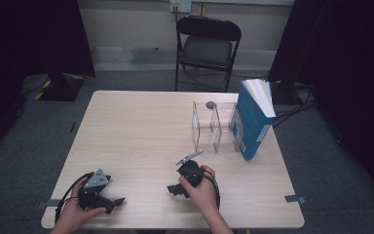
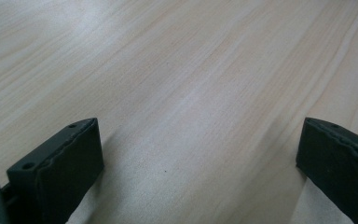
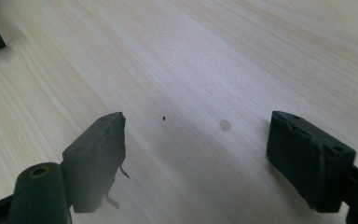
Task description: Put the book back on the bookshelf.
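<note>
While both the left gripper (image 1: 118, 200) and right gripper (image 1: 172, 188) rest spread and empty near the table's (image 1: 141, 126) near edge, a blue book (image 1: 251, 124) stands upright far right.

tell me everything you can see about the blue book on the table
The blue book is a thick volume with a blue cover, white label patches and a white page block that fans slightly open at the top. It stands upright, leaning a little, near the right edge of the pale wooden table. It sits right beside the clear acrylic stand; contact cannot be told. Both tools are well away from it.
</note>
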